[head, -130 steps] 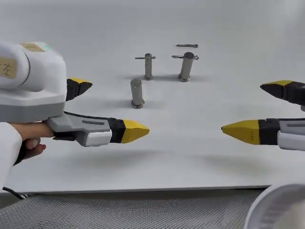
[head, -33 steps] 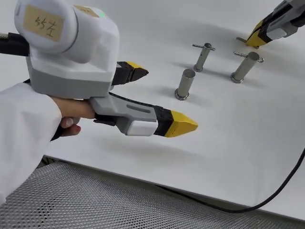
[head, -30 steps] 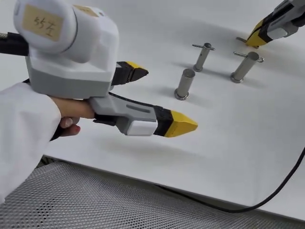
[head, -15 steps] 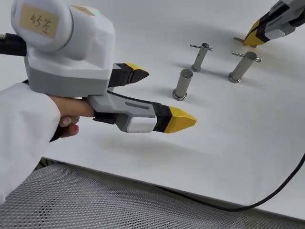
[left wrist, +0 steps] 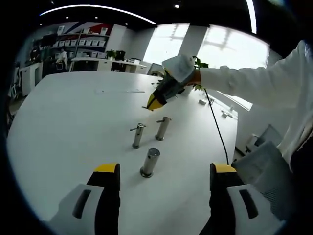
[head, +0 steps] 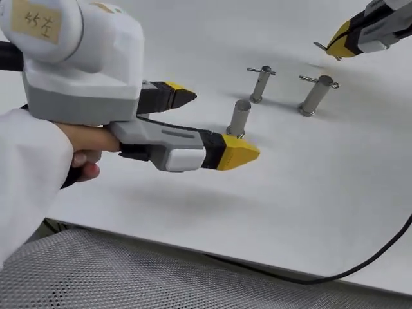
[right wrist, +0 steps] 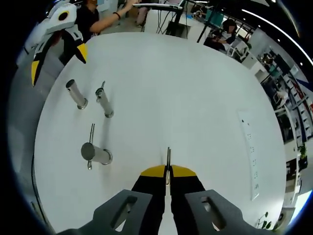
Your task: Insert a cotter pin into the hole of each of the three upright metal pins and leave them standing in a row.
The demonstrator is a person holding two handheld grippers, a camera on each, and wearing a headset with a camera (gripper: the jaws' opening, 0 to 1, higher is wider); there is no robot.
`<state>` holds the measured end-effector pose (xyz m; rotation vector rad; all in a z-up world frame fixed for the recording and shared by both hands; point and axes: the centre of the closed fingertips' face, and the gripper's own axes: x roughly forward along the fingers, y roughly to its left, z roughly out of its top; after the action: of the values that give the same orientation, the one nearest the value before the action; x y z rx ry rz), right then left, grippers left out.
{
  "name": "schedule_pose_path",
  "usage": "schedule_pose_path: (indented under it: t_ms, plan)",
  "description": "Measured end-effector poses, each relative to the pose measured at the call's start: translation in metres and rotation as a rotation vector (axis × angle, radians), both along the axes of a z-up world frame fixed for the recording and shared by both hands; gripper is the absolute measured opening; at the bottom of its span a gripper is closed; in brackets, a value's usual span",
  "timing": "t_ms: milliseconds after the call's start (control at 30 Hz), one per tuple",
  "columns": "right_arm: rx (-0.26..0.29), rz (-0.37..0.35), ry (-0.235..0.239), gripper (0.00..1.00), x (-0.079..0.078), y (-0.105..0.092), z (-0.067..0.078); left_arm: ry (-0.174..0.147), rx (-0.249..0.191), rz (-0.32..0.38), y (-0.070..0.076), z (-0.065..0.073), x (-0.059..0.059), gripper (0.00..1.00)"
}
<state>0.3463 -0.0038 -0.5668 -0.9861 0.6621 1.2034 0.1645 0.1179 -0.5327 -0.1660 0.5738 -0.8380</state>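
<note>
Left tool [head: 225, 124]: jaws wide apart, empty, just beside the bare pin [head: 239, 118].
Right tool [right wrist: 168, 171]: pinched on a cotter pin [right wrist: 168, 156], over the bench [head: 309, 193].
Fitted pins: thin pin [head: 261, 84] and thick pin [head: 317, 93], upright, cotter pins through.

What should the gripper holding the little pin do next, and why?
Probably carry it over to the bare metal pin and line it up with the hole: the right gripper is shut on a cotter pin, and the other two metal pins already have theirs.
</note>
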Motion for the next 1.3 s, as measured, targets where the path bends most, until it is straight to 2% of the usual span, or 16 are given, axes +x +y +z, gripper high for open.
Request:
schedule_pose_path:
  t_ms: [33,67,200,367,467,533,633,800,867,933,1000,1167,1300]
  plan:
    - [0.015,-0.001,-0.010,0.00,-0.002,0.001,0.004,-0.004,-0.021,0.010,-0.006,0.014,0.002,0.71]
    - [0.028,0.009,-0.028,0.00,-0.006,0.001,0.010,-0.008,-0.028,0.011,-0.007,0.020,0.003,0.70]
    - [0.090,0.037,-0.086,0.00,-0.023,0.007,0.034,-0.033,-0.031,-0.002,-0.008,0.031,0.009,0.67]
    - [0.164,0.054,-0.141,0.00,-0.047,0.015,0.060,-0.040,-0.034,0.000,-0.007,0.037,0.017,0.67]
    - [0.190,0.077,-0.183,0.00,-0.054,0.018,0.066,-0.056,-0.021,0.011,-0.005,0.039,0.025,0.67]
    - [0.203,0.117,-0.229,0.00,-0.063,0.022,0.070,-0.056,-0.042,0.028,-0.004,0.043,0.031,0.65]
    - [0.227,0.119,-0.231,0.00,-0.080,0.027,0.073,-0.044,-0.091,0.045,-0.006,0.051,0.037,0.63]
    - [0.242,0.140,-0.271,0.00,-0.105,0.035,0.078,-0.007,-0.125,0.043,-0.010,0.056,0.041,0.55]
    - [0.236,0.157,-0.316,0.00,-0.107,0.037,0.082,0.000,-0.132,0.032,-0.014,0.058,0.041,0.51]
    - [0.192,0.194,-0.386,0.00,-0.111,0.037,0.084,0.015,-0.142,0.015,-0.019,0.059,0.040,0.47]
    - [0.199,0.196,-0.383,0.00,-0.120,0.042,0.084,0.023,-0.145,0.003,-0.022,0.060,0.039,0.41]
    - [0.220,0.209,-0.374,0.00,-0.139,0.048,0.084,0.045,-0.170,-0.020,-0.036,0.062,0.036,0.38]
    - [0.224,0.221,-0.376,0.00,-0.151,0.054,0.084,0.034,-0.174,-0.048,-0.044,0.064,0.032,0.30]
